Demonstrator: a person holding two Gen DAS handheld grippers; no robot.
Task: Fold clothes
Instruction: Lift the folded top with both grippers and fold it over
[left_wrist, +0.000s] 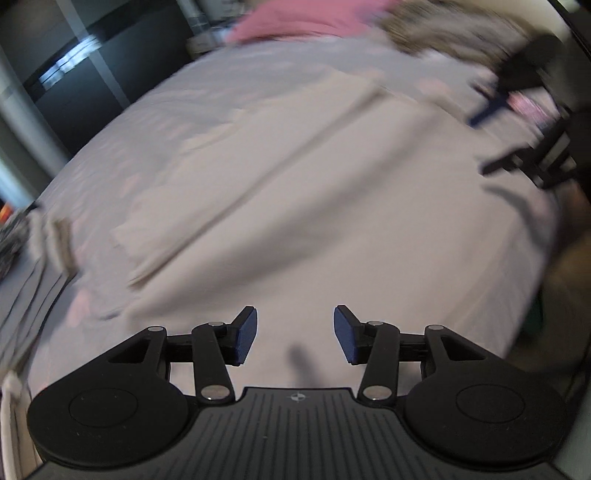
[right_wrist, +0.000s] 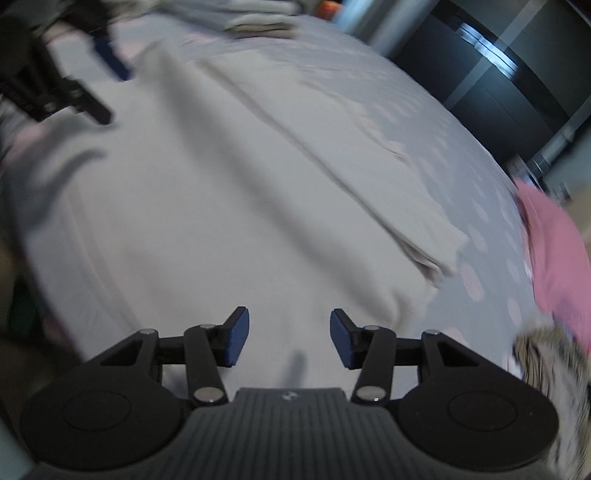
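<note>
A pale cream garment (left_wrist: 295, 184) (right_wrist: 240, 184) lies spread on the bed, with one long side folded over along a straight crease. My left gripper (left_wrist: 295, 334) hovers over its near edge, open, with nothing between the blue pads. Over the opposite edge my right gripper (right_wrist: 290, 338) is open too, and nothing sits between its pads. Each gripper shows in the other's view: the right gripper (left_wrist: 480, 146) at the upper right, the left gripper (right_wrist: 114, 96) at the upper left. Both views are blurred by motion.
The bed sheet (left_wrist: 184, 103) (right_wrist: 461, 155) is light with pink spots. A pink garment (left_wrist: 295, 18) (right_wrist: 554, 251) and a patterned garment (left_wrist: 443, 29) (right_wrist: 546, 369) lie at one end. A folded stack (left_wrist: 55, 240) (right_wrist: 262, 22) sits at the other. Dark cabinets (left_wrist: 92, 55) (right_wrist: 498, 74) stand beyond.
</note>
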